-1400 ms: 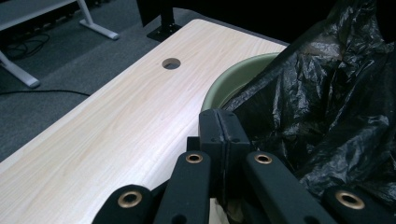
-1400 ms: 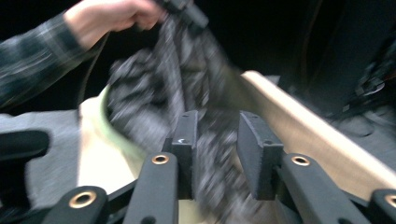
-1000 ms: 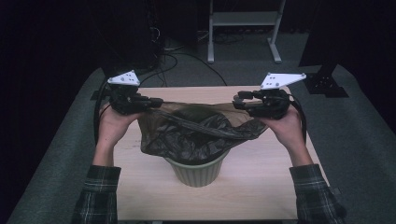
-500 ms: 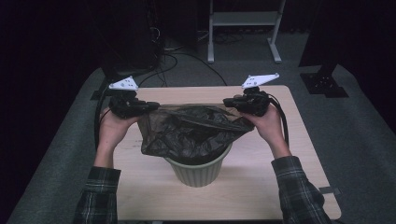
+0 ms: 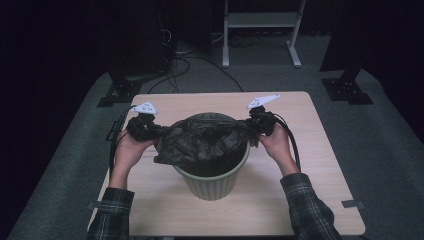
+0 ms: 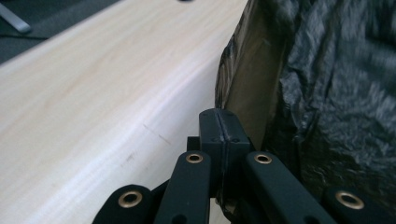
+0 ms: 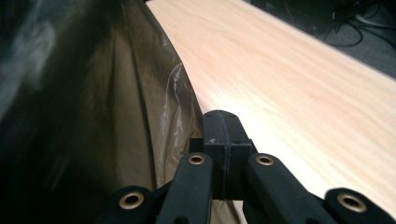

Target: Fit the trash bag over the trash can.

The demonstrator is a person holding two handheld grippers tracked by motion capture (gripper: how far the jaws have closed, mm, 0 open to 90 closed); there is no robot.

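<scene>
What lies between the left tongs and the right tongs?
In the high view, the black bag stretches from the left tongs to the right tongs, draped over the mouth of the green bin.

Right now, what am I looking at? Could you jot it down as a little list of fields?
Place: wooden table, dark room
Main thing: green bin, upright near the table's middle
Second thing: black bag, draped over the bin's mouth
Left gripper: shut on the bag's edge, at the bin's left side
Right gripper: shut on the bag's edge, at the bin's right side
Bag's state: stretched between both grippers, partly over the rim
Work in hand: lining the bin
</scene>
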